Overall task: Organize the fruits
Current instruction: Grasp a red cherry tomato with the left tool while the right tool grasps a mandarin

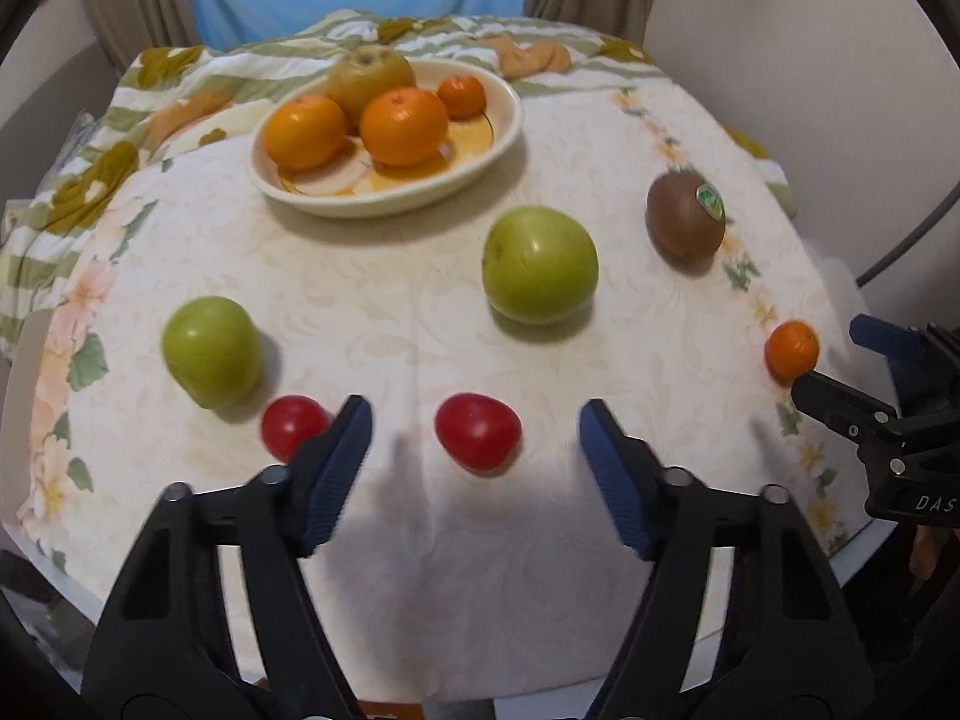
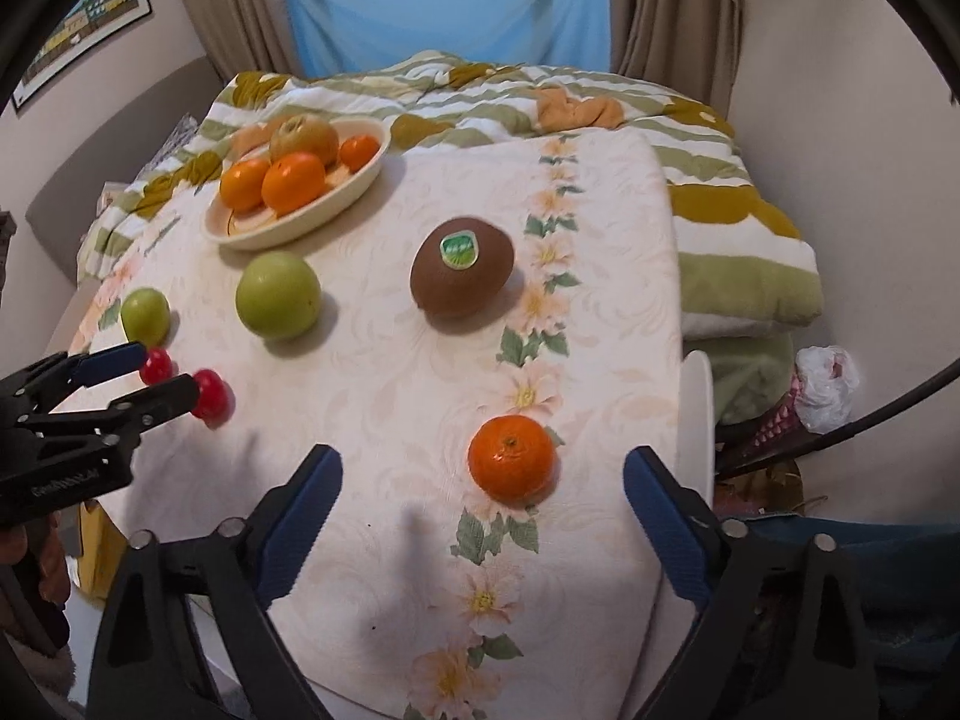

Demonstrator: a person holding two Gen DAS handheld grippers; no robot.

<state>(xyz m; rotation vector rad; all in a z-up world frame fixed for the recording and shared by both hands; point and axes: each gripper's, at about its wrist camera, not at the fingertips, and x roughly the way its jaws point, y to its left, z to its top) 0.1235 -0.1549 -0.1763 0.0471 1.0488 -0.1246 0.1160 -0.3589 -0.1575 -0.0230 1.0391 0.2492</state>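
Fruit lies scattered on the counter point(image 1: 372, 276). Left tool point(image 1: 474, 438) hangs part-open over a red tomato point(image 1: 477, 432), which sits between its pads, untouched. Right tool point(image 2: 483, 474) gapes wide around a small orange point(image 2: 511, 457), gripping nothing. Plate point(image 1: 504, 138) holds oranges beyond.

Both tools are black plastic clamps — the left tongs point(image 1: 474, 438) and the right tongs point(image 2: 483, 486) each have two long arms with triangular cut-outs, ending in ribbed blue pads point(image 1: 336, 474). Round silver rivets point(image 1: 275, 474) sit at the pivots — small screws show along the arms too. White lettering reading "DAS" point(image 1: 935, 504) marks the right tool's body, seen at the right edge of the left view.
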